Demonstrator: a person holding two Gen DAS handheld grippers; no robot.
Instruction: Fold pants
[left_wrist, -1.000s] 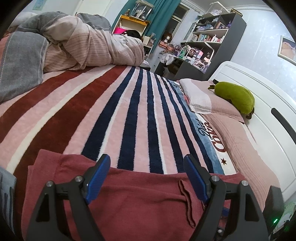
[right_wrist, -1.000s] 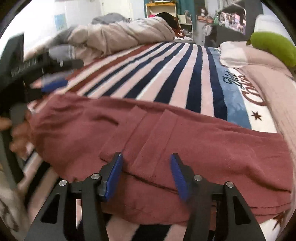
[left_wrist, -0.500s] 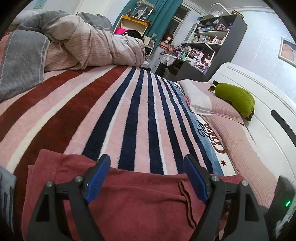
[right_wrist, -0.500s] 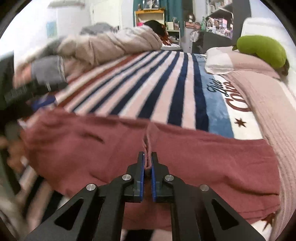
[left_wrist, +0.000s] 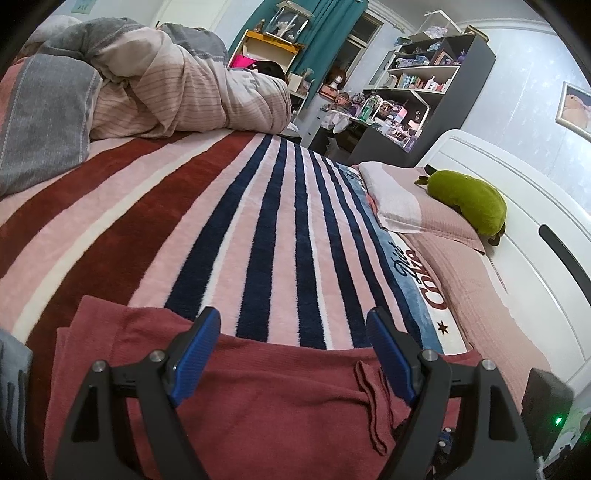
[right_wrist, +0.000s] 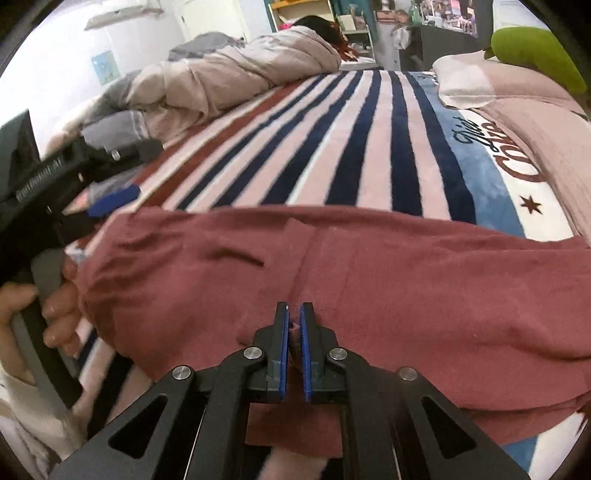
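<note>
Surface: striped blanket (left_wrist: 258, 229), red pants (right_wrist: 406, 280) near edge.
Room: cluttered shelves (left_wrist: 424, 92) far right.
Writing: cursive script, unreadable.
Left gripper (left_wrist: 293, 354): spread.
Right gripper (right_wrist: 294, 325): pinching pants.

The pants (right_wrist: 406, 295) are showing a plain dusty red. The blanket (left_wrist: 258, 229) is running in navy, pink, white and dark-red stripes with a blue band. The plush toy (left_wrist: 469, 203) is glowing green, and each black gripper (right_wrist: 293, 317) is wearing blue pads (left_wrist: 194, 360).
</note>
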